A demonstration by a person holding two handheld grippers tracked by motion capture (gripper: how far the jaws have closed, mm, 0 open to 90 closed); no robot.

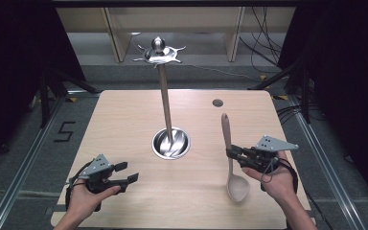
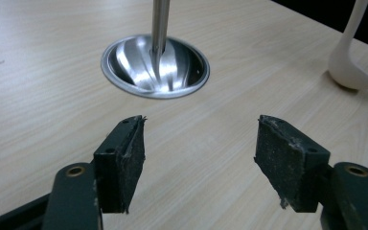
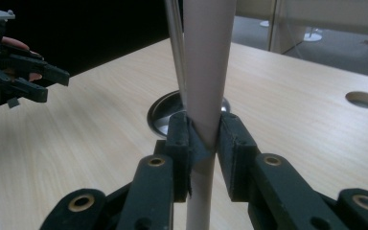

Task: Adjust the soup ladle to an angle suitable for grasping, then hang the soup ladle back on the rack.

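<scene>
- The table (image 1: 124, 124) is a pale wooden top, with a small round hole (image 1: 217, 102) near its far right part.
- A metal stand (image 1: 165, 103) rises from the middle of the table: a thin upright pole with a round shiny base (image 1: 171, 143) and a crown of curved hooks (image 1: 159, 52) under a ball at the top. Nothing hangs on the hooks.
- The ladle (image 1: 231, 158) is pale beige, to the right of the stand's base and apart from it. Its bowl (image 1: 238, 188) is toward the person and its handle points away toward the far edge of the table. From the high view I cannot tell whether the bowl rests on the table or is just clear of it.
- The right gripper (image 1: 233, 155) is clamped on the ladle's handle, partway along it; the right gripper view shows both pads pressing the handle (image 3: 206, 72) from either side.
- The left gripper (image 1: 126, 172) is near the front left of the table, its jaws spread wide with nothing between them. The left gripper view shows bare tabletop between the pads (image 2: 124, 158), with the stand's base beyond.
</scene>
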